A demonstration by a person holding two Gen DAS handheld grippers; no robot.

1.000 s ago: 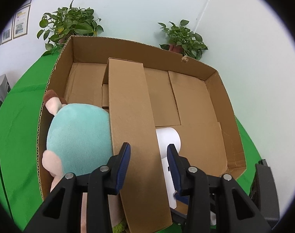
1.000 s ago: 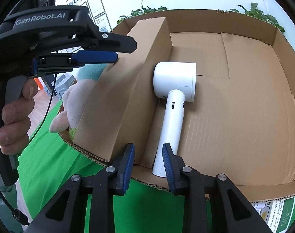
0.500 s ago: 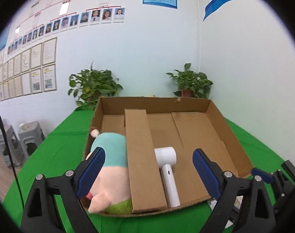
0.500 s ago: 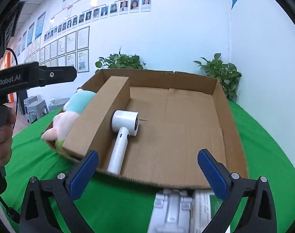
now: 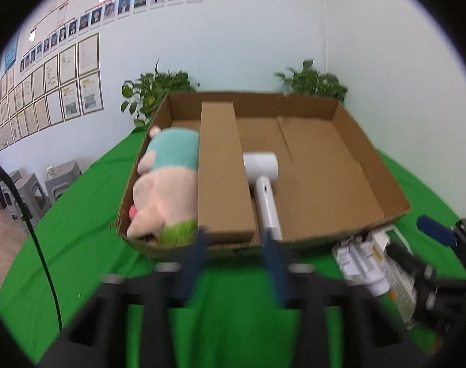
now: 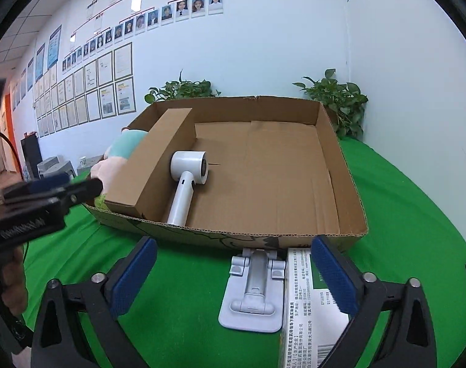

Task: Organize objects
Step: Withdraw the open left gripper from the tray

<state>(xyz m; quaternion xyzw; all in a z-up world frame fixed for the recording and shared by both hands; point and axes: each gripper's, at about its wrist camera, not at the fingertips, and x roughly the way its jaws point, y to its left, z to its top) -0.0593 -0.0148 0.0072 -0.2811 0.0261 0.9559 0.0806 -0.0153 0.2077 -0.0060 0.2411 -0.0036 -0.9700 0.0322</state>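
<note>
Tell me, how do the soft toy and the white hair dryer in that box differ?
The plush toy is soft, pink and teal, and fills the narrow compartment left of the cardboard divider. The hair dryer is hard, plain white, and lies in the wide compartment with spare floor around it. Both lie inside the cardboard box, against the divider.

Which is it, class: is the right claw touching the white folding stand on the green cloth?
Apart. The right wrist view shows the right claw open, with bare green cloth between its left finger and the white folding stand.
</note>
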